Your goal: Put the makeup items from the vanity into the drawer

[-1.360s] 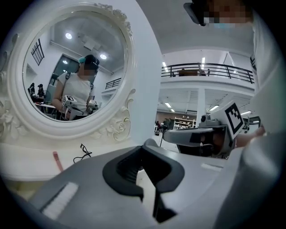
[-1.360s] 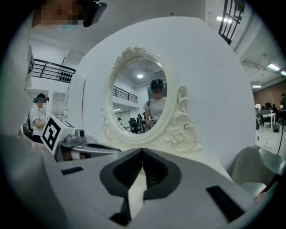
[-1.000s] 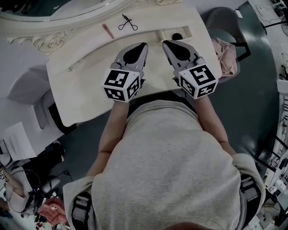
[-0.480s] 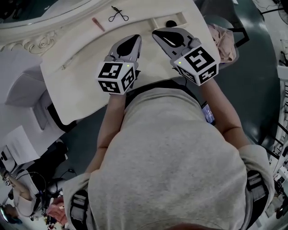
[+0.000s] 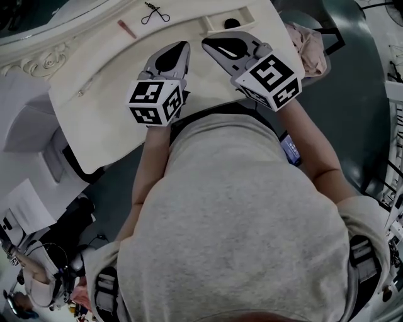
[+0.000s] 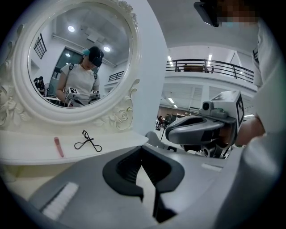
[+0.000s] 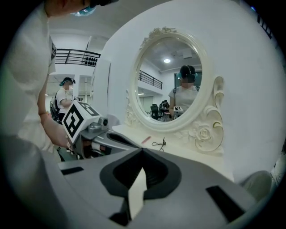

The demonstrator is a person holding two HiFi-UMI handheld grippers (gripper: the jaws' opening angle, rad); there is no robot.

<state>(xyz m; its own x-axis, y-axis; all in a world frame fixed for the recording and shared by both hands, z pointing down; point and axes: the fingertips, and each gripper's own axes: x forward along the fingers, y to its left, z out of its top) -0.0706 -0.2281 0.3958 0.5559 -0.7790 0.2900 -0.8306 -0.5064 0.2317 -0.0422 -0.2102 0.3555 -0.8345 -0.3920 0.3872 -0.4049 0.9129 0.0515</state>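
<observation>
Eyelash curler (image 5: 151,14) lies tiny at head view's top edge; mirror (image 5: 38,16) cut off.

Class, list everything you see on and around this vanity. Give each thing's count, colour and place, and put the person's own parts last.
vanity top: one, cream, beneath both tools
mirror: one, oval, white carved frame, at the back of the vanity
eyelash curler: one, black, on the top near the mirror
pink stick: one, pink, left of the eyelash curler
shallow tray: one, cream, back right of the top
round item: one, dark, in the tray
cloth: one, pinkish, on a seat right of the vanity
left tool: one, grey, shut, empty
right tool: one, grey, shut, empty
shirt: one, grey, on the person
</observation>
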